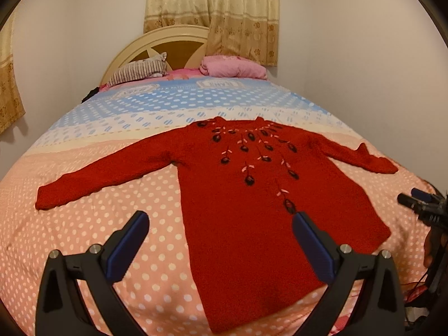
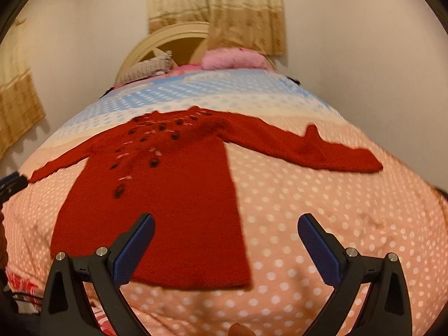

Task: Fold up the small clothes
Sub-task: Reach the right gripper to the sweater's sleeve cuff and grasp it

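A small red knitted sweater (image 1: 246, 212) with dark embroidered flowers below the neck lies flat, front up, on the bed, both sleeves spread out sideways. My left gripper (image 1: 221, 221) hangs open above its lower left hem, nothing between the blue pads. In the right wrist view the sweater (image 2: 156, 196) lies left of centre, and my right gripper (image 2: 225, 224) stands open over its lower right corner. The right gripper's tip (image 1: 414, 200) also shows at the right edge of the left wrist view. The right wrist view is blurred.
The bed (image 1: 106, 224) has a pink, white and blue dotted cover. A striped pillow (image 1: 140, 71) and a pink bundle (image 1: 232, 67) lie by the cream headboard (image 1: 156, 42). Beige curtains (image 1: 224, 8) hang behind. The bed's near edge runs just under both grippers.
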Demonstrator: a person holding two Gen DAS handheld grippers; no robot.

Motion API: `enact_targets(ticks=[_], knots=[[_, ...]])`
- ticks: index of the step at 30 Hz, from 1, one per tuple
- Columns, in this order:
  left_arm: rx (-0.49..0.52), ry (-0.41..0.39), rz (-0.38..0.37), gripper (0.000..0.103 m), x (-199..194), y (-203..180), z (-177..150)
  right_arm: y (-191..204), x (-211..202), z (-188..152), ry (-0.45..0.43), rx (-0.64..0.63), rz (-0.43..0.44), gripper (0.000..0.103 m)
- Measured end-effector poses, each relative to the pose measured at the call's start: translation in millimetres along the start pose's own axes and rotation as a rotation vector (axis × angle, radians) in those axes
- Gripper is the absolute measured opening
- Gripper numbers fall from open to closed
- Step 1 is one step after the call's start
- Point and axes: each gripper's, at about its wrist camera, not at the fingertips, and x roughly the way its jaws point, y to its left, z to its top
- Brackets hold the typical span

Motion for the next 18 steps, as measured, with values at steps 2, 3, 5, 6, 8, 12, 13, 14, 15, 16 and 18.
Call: enact_targets(ticks=[2,3,5,6,8,12,13,14,15,16,18], knots=[[-0.003,0.019,0.000,0.103,12,3,3,-16,11,3,0.013,0.041,-0.011,0.102],[-0.003,0.026,-0.003,0.103,17,4,4,-30,19,6,0.026,0.073,-0.023,0.102],[-0.005,0.046,0.004,0.103,29,7,7,-49,30,11,0.049,0.132,-0.024,0.101],[-0.011,0.053,0.003,0.103,35,8,8,-59,35,13,0.059,0.160,-0.027,0.100],[-0.025,0.065,-0.003,0.103,45,11,11,-76,44,17,0.079,0.201,-0.038,0.096],[-0.041,0.075,0.000,0.103,61,14,17,-111,62,28,0.109,0.261,-0.070,0.087],[-0.042,0.076,0.000,0.103,65,14,18,-116,64,29,0.112,0.268,-0.074,0.083],[-0.043,0.079,0.003,0.103,69,14,20,-128,69,33,0.121,0.291,-0.084,0.081],[-0.044,0.080,0.005,0.103,72,14,20,-138,72,36,0.123,0.314,-0.087,0.080],[-0.043,0.082,0.007,0.103,76,14,21,-144,74,37,0.122,0.327,-0.089,0.077],[-0.042,0.088,0.009,0.103,81,13,22,-165,79,43,0.128,0.374,-0.100,0.071]])
